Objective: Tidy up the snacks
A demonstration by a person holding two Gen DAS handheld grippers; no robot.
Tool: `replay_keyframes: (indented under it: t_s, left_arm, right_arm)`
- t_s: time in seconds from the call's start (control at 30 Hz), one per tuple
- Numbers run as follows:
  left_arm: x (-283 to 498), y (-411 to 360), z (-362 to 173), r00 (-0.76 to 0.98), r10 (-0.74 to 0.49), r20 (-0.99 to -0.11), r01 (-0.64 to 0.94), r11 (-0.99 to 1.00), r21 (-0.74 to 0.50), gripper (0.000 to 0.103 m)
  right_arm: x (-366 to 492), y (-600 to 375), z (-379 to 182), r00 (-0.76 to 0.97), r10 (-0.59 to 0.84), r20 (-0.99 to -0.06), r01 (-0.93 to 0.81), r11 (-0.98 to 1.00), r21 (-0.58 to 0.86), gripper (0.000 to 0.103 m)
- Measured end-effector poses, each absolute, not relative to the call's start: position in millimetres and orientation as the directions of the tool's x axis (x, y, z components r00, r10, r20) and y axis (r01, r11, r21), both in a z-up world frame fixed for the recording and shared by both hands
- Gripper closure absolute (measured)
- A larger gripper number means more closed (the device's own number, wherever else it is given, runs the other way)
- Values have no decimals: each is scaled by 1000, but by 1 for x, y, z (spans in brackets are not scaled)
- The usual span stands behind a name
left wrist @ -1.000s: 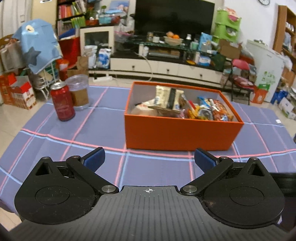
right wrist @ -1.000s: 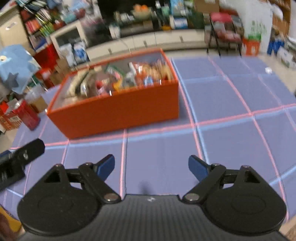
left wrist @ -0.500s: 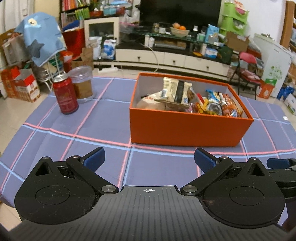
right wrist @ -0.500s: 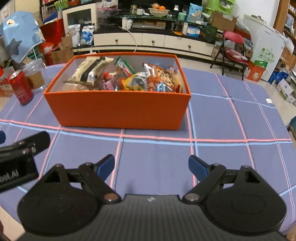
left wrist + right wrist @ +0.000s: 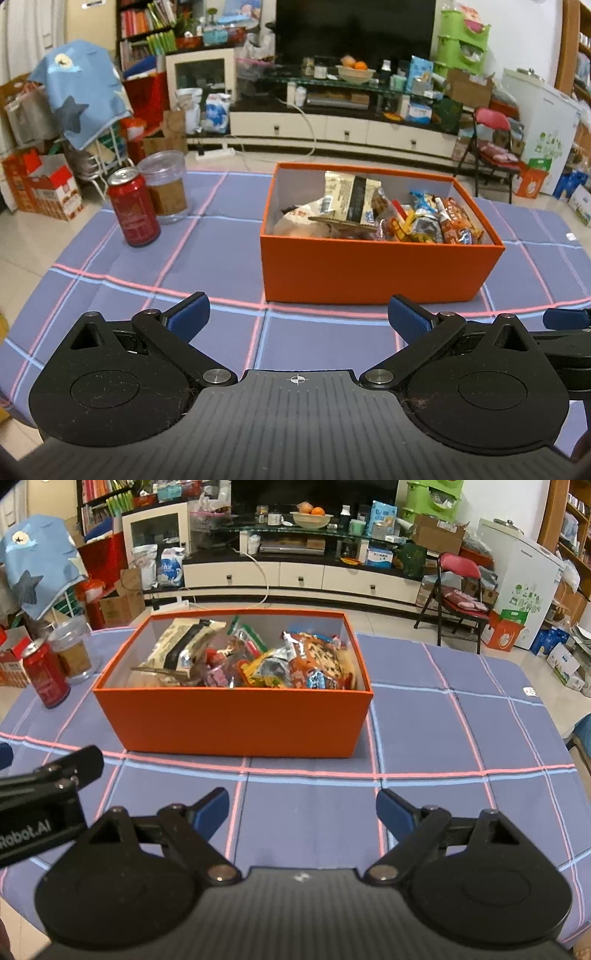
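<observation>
Both the left hand-held gripper (image 5: 297, 317) and right hand-held gripper (image 5: 302, 812) hover with fingers apart and empty near the orange box (image 5: 236, 720) mid-worktop, so I'd approach the heaped snacks (image 5: 258, 661) from above, pinching one packet's free edge.

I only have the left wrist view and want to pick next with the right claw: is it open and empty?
Observer: Yes. The right claw is open with nothing between its fingers, over the tablecloth in front of the orange box.
Operator: Anything behind the beige packet that I can't see?
Observer: A green-striped packet sits near the back wall, just right of the beige packet.
</observation>
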State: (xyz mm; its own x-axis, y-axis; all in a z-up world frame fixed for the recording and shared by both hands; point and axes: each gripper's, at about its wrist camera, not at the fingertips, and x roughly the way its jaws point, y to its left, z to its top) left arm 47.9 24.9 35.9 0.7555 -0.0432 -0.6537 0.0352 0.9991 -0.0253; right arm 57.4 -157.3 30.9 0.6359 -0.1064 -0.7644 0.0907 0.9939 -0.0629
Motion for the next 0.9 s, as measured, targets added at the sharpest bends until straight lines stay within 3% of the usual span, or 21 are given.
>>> replay_keyframes:
  t_s: [0.9]
  left_arm:
    - [44,27,34,765,-13,-644,10,1000,-8,5]
  right_arm:
    - [55,-152,27,633,-89,-769,72,996,-55,14]
